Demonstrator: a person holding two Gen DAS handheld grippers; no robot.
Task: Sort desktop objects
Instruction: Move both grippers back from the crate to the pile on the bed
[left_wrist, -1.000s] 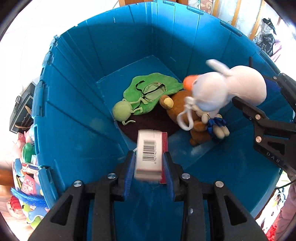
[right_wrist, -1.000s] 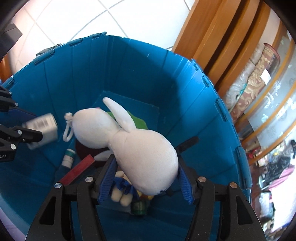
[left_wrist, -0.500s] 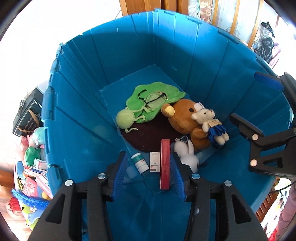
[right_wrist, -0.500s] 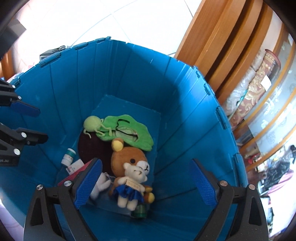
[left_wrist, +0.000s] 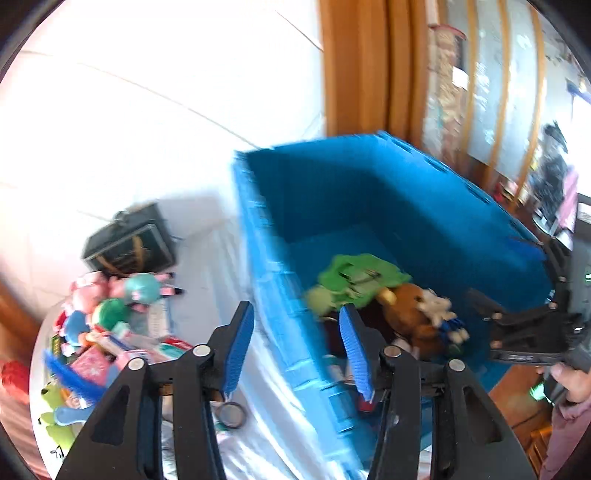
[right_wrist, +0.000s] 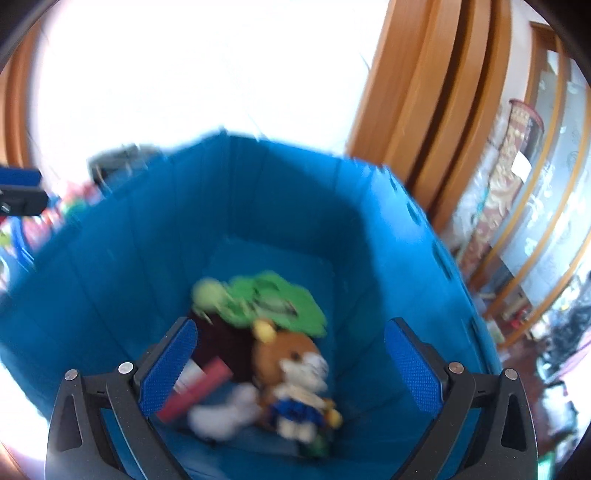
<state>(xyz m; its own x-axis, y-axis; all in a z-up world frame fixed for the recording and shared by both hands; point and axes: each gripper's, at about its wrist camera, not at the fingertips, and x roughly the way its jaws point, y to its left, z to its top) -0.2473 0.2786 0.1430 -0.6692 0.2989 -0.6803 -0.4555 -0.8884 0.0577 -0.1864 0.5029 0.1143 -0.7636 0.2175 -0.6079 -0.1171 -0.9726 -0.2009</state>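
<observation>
Blue bin (right_wrist: 110, 295) holds the teddy bear (right_wrist: 284, 354) and white bunny (right_wrist: 221, 413). Left claw (left_wrist: 297, 350) and right claw (right_wrist: 290, 369) are both opening, nothing between them.

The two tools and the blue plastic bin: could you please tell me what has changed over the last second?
Both let go: the left tool dropped its barcoded box and the right tool its white plush rabbit into the blue plastic bin. Both now stand empty, jaws opening, and the left has swung toward the toy pile. The brown plush bear stayed put.
</observation>
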